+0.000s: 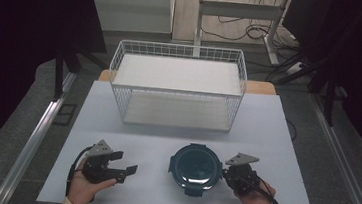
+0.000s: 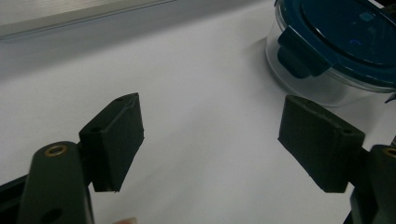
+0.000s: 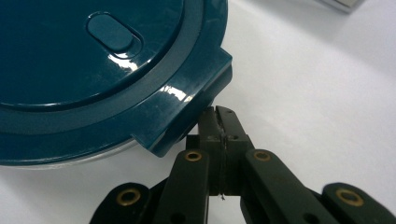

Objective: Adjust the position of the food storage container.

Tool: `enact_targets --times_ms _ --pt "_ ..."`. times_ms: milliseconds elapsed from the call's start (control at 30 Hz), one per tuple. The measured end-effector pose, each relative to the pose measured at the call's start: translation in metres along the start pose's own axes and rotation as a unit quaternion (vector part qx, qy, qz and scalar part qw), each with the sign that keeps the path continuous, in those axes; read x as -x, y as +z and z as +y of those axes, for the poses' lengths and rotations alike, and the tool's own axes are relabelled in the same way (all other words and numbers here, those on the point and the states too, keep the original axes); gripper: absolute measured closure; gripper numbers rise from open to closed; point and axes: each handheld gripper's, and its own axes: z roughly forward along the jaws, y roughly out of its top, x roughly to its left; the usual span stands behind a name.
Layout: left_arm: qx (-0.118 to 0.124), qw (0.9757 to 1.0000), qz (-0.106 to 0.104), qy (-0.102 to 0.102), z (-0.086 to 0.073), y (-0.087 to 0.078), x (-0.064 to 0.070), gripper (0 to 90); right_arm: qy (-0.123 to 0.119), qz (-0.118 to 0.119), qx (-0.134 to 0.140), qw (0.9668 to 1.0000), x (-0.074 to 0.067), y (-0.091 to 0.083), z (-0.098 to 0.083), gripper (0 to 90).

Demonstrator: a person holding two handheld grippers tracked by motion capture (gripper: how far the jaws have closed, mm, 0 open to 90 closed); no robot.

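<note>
A round food box (image 1: 195, 169) sits on the white table (image 1: 266, 135), near the front edge and a little to the right, between the two hands. It has a clear bowl (image 2: 317, 86) that looks like glass or hard plastic and a dark blue lid (image 3: 93, 70) with clip flaps around its rim. The box looks stiff and a bit heavy for its size, and its shiny sides would probably slip in a pinch, so it could crack if it fell. The lid is smooth and flat on top, with no handle to grab. The best places to take hold look like the clip flaps (image 3: 196, 100) that stick out, or the two sides of the bowl with one claw on each. The right claw (image 3: 219, 123) is just beside the box, with its two black tips pressed together and nothing between them; the tips point under one flap on the box's right side and seem to touch it. The left claw (image 1: 129, 170) rests to the left of the box, apart from it, with its pads (image 2: 114, 140) spread wide and empty. A white wire basket (image 1: 178, 84) stands at the far side of the table.
</note>
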Motion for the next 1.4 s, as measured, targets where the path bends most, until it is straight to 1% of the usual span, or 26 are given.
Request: enact_targets --times_ms 67,100,167,333,433,467,500,533,600,633,767,833,867,933,1033,1100,1233,1267,1300,1333,1400 --pt "0.001 1.0 0.0 0.0 0.0 0.0 0.0 21.5 0.0 0.001 0.003 1.0 -0.001 0.0 0.001 90.0" --pt "0.001 1.0 0.0 0.0 0.0 0.0 0.0 21.5 -0.001 0.007 0.01 0.9999 -0.004 0.001 0.005 90.0" --pt "0.0 1.0 0.0 0.0 0.0 0.0 0.0 21.5 -0.002 0.011 0.015 0.9998 -0.006 0.002 0.008 90.0" --pt "0.0 1.0 0.0 -0.001 0.0 0.0 0.0 21.5 -0.012 0.017 0.014 0.9997 -0.013 0.006 0.012 90.0" --pt "0.0 1.0 0.001 -0.001 0.0 0.0 0.0 21.5 -0.021 0.021 0.011 0.9995 -0.02 0.01 0.014 90.0" --pt "0.0 1.0 0.001 -0.001 0.0 0.0 0.0 21.5 -0.021 0.021 0.011 0.9995 -0.02 0.01 0.014 90.0" --pt "0.0 1.0 0.001 0.001 0.0 0.001 0.001 21.6 -0.024 0.029 0.012 0.9992 -0.026 0.014 0.017 90.0" --pt "0.0 1.0 0.001 0.001 0.0 0.001 0.001 21.5 -0.024 0.029 0.012 0.9992 -0.026 0.014 0.017 90.0" --pt "-0.001 1.0 0.001 0.001 0.0 0.001 0.001 21.5 -0.031 0.033 0.014 0.9989 -0.032 0.017 0.02 90.0" --pt "-0.001 1.0 0.001 0.0 0.0 0.001 0.0 21.5 -0.034 0.038 0.019 0.9985 -0.037 0.019 0.025 90.0" --pt "-0.001 1.0 0.001 0.0 0.0 0.0 0.0 21.5 -0.046 0.053 0.02 0.9973 -0.045 0.025 0.03 90.0" --pt "0.0 1.0 0.001 0.0 0.0 0.0 -0.001 21.5 -0.057 0.054 0.021 0.9967 -0.049 0.027 0.031 90.0" --pt "0.0 1.0 0.001 0.001 0.0 0.0 -0.001 21.5 -0.057 0.051 0.023 0.9968 -0.05 0.028 0.031 90.0" --pt "0.001 1.0 0.002 0.001 0.0 -0.001 -0.001 21.4 -0.057 0.053 0.025 0.9966 -0.049 0.028 0.03 90.0" --pt "0.004 1.0 0.002 0.0 0.0 -0.002 -0.002 21.2 -0.055 0.057 0.036 0.9962 -0.047 0.026 0.028 90.0" --pt "0.006 1.0 0.003 -0.001 0.0 -0.004 -0.003 21.1 -0.055 0.049 0.047 0.9961 -0.044 0.02 0.026 90.0" --pt "0.008 1.0 0.003 -0.004 0.0 -0.005 -0.004 21.1 -0.035 0.036 0.076 0.9959 -0.035 0.005 0.017 90.0" --pt "0.008 1.0 0.003 -0.004 0.0 -0.005 -0.004 21.1 -0.035 0.036 0.076 0.9959 -0.035 0.005 0.017 90.0" --pt "0.008 1.0 0.003 -0.003 0.0 -0.005 -0.003 21.1 -0.029 0.035 0.082 0.9956 -0.032 0.001 0.015 90.0" --pt "0.008 1.0 0.003 -0.003 0.0 -0.005 -0.003 21.1 -0.021 0.036 0.089 0.9951 -0.029 -0.003 0.011 90.0" --pt "0.01 0.9999 0.003 -0.003 0.0 -0.005 -0.003 21.0 -0.002 0.046 0.101 0.9939 -0.02 -0.01 0.003 90.0"
